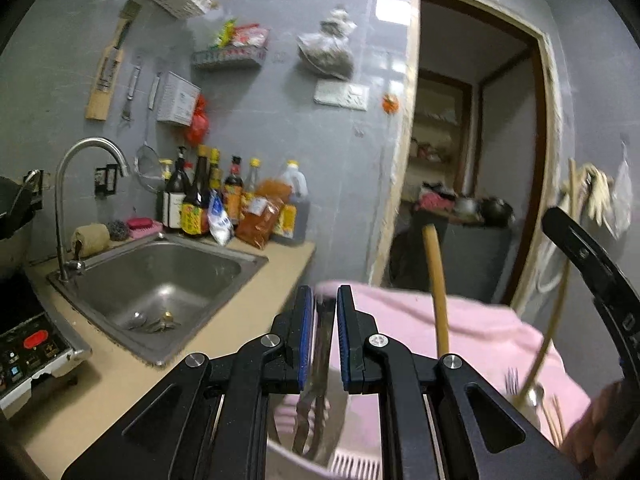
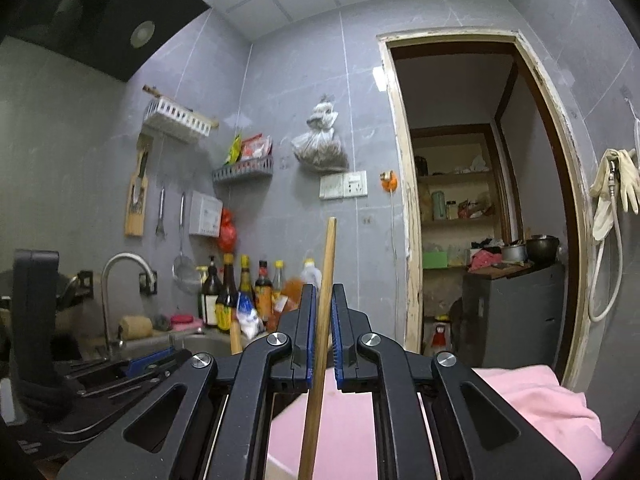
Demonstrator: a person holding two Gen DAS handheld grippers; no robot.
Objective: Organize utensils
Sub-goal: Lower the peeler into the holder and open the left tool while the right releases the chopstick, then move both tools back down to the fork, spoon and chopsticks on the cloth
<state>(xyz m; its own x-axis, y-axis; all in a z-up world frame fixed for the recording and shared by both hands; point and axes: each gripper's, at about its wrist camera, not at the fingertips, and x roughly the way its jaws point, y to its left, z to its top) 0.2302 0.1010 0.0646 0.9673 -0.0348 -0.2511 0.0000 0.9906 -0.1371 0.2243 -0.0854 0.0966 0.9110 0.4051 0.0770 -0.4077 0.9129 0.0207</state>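
We read the step as carrying utensils to the pink holder, one per hand; placement looks not yet done. The right claw [image 2: 322,322] is clamped on a wooden stick [image 2: 325,280], a straight round handle of pale matt wood standing nearly upright between the blue ribbed pads [image 2: 307,336]; its lower end drops out of view below the claw. The left claw [image 1: 325,334] stands nearly closed around a thin metal utensil [image 1: 320,364], flat and grey with a dull shine; motion blur hides which kind it is, and we take it as held.

Just beyond both claws lies a pink cloth [image 1: 472,324], soft and folded, draped over what seems a pale slotted plastic bin [image 1: 352,465]; at the right of the left wrist view a fork [image 1: 511,380] and a spoon [image 1: 536,396] stand in some container, partly hidden.

Next move, in our judgement: lower each utensil handle-up into its compartment, keep it clear of the cloth edge, then release.

Further out, the beige table [image 1: 120,384] carries a steel sink [image 1: 160,280], smooth and worn, and glass sauce bottles [image 1: 200,200].
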